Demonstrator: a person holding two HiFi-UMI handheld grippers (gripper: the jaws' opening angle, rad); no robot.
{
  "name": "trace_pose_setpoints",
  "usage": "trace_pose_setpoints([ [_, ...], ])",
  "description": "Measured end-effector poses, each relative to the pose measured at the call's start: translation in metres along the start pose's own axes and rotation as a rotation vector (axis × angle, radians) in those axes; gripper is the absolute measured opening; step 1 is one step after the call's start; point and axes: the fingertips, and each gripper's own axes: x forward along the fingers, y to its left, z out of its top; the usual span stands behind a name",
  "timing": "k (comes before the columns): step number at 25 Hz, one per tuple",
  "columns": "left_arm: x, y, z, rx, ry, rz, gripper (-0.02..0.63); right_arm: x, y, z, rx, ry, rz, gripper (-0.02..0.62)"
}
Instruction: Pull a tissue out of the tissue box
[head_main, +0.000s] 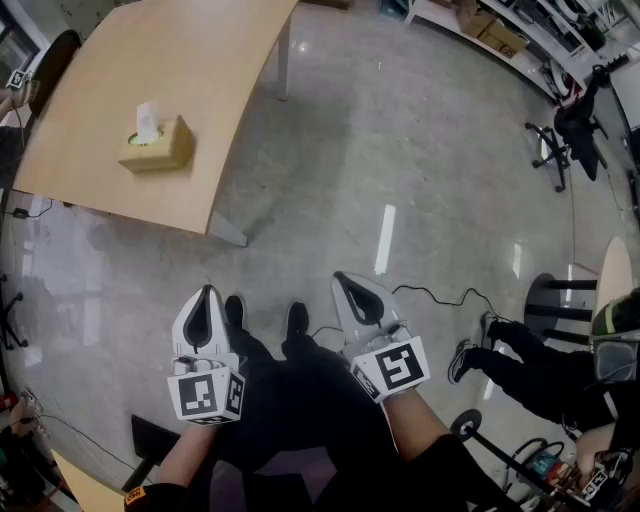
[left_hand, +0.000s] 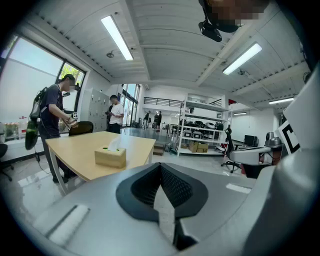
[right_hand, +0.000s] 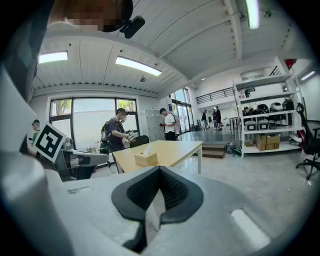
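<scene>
A tan tissue box (head_main: 157, 146) stands on a light wooden table (head_main: 100, 120) at the upper left, with a white tissue (head_main: 148, 122) sticking up from its top. The box also shows far ahead in the left gripper view (left_hand: 110, 157) and in the right gripper view (right_hand: 145, 159). Both grippers hang low over the floor, well short of the table. My left gripper (head_main: 205, 297) is shut with nothing in it. My right gripper (head_main: 347, 283) is shut and empty too.
Grey polished floor lies between me and the table. A black cable (head_main: 440, 296) runs across the floor at the right. Office chairs (head_main: 552, 145) and shelving (left_hand: 205, 135) stand at the far right. People stand beyond the table (left_hand: 52, 112). Another person's legs (head_main: 520, 370) are at my right.
</scene>
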Motion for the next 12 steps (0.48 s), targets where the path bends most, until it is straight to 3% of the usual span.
trace_pose_setpoints([
  [12, -0.0063, 0.0056, -0.0028, 0.006, -0.03, 0.026, 0.017, 0.0009, 0.0024, 0.004, -0.008, -0.01, 0.017, -0.009],
])
